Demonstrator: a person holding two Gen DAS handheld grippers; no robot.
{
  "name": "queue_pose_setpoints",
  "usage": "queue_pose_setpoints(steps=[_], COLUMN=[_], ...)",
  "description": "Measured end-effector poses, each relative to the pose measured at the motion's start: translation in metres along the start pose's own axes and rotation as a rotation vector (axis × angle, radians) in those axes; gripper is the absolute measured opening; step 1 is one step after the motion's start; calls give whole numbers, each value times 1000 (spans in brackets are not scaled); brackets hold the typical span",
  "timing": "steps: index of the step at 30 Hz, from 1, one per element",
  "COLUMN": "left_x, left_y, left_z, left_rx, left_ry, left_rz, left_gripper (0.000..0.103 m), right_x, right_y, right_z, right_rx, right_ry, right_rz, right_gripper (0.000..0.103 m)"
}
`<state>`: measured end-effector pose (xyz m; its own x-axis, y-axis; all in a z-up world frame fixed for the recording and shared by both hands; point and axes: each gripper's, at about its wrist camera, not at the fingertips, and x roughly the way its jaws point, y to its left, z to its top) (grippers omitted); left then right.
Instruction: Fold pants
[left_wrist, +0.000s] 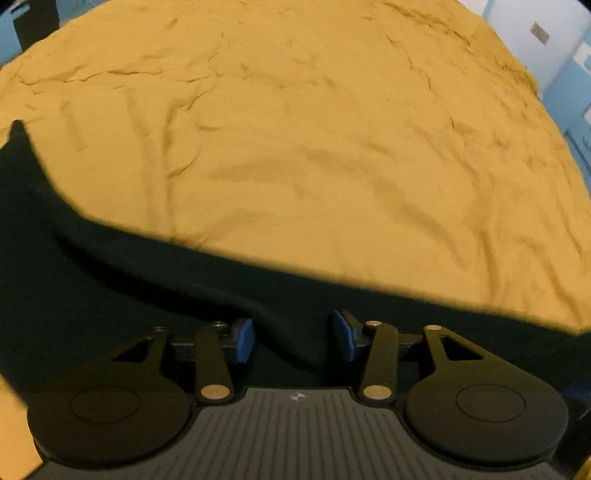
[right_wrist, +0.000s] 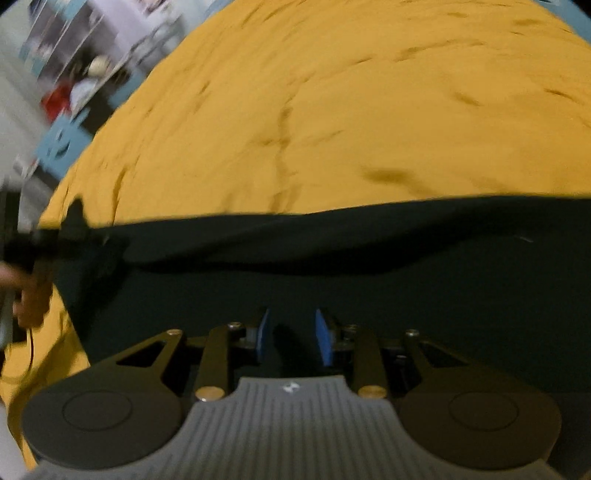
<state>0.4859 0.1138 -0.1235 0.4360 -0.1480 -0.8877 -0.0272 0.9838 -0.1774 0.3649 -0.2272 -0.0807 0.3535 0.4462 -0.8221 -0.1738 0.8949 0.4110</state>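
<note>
The pants (left_wrist: 110, 280) are very dark, almost black, and lie on a mustard-yellow bed sheet (left_wrist: 295, 129). In the left wrist view they fill the lower part, with a fold of cloth running between the blue pads. My left gripper (left_wrist: 293, 339) is open just above the cloth. In the right wrist view the pants (right_wrist: 369, 258) span the lower half, their far edge straight across. My right gripper (right_wrist: 291, 338) is open with a narrower gap, over the dark cloth. The left gripper and the hand holding it (right_wrist: 22, 258) show blurred at the left edge.
The yellow sheet (right_wrist: 369, 110) is wrinkled and covers the whole bed beyond the pants. Light blue and white furniture (left_wrist: 554, 55) stands past the bed's far right. Shelves with clutter (right_wrist: 92, 55) stand beyond the bed's left edge in the right wrist view.
</note>
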Motion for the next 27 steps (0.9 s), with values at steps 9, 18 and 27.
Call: queue_pose_setpoints(steps=[9, 18, 27], left_x=[-56, -91, -60], left_y=[85, 222, 246], left_z=[32, -3, 1], left_rx=[-448, -647, -663], left_ry=[-387, -421, -416], left_rz=[-104, 187, 124], left_gripper=[55, 61, 61], right_x=[6, -35, -66], right_y=[-13, 15, 29], right_z=[61, -19, -88], right_rx=[139, -8, -12], right_ry=[-245, -187, -214], right_rz=[-70, 82, 162], right_gripper=[26, 31, 33])
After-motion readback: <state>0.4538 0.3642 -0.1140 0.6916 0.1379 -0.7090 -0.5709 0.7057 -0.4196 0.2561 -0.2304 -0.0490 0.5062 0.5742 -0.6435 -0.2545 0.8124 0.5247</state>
